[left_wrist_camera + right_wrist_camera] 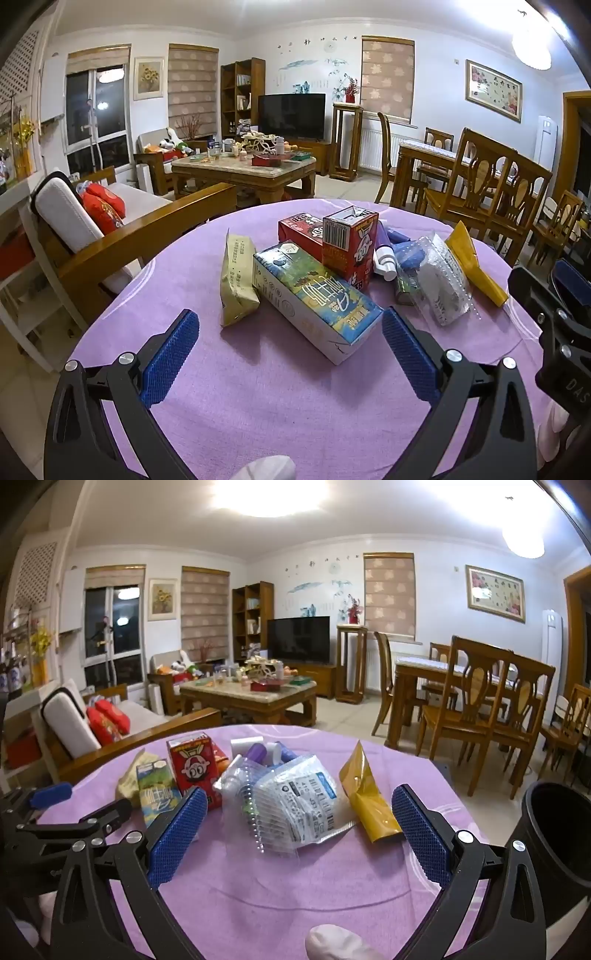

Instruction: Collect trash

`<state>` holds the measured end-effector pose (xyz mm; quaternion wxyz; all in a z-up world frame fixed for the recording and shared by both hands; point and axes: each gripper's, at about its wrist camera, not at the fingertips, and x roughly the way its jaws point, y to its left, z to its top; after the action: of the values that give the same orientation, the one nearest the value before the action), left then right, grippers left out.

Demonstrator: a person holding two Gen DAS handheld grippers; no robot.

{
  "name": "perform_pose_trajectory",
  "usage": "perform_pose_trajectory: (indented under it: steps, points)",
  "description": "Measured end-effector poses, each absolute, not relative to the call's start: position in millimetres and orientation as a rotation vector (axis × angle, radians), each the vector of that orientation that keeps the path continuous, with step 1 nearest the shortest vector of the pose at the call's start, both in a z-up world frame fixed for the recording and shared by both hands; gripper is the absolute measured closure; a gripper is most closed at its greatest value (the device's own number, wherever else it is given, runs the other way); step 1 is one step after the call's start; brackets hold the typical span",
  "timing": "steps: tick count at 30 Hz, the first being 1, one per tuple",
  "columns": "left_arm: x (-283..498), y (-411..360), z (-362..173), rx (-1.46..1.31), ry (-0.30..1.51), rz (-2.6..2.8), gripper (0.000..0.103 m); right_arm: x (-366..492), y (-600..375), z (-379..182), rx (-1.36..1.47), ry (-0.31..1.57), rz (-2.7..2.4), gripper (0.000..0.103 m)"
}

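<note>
I hold both grippers wide and empty short of the trash: left gripper (290,354) facing the carton (314,297), right gripper (299,834) facing the bag (291,805), bin (554,834) just right of it for drops.

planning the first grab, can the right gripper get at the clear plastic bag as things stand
Probably yes. The right gripper is open, and the clear plastic bag lies just ahead between its fingers, with only bare purple tablecloth before it. The yellow packet touches its right side.
</note>
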<state>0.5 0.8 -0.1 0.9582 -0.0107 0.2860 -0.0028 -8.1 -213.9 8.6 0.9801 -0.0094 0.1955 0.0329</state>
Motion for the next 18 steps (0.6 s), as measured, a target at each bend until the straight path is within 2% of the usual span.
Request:
perform_pose_trajectory:
  steps: [18]
  points:
    - [0.8,1.9,0.0,-0.022,0.584,-0.004,0.005,-7.2,-214.7,8.1,-0.01,0.399,0.068,0.004]
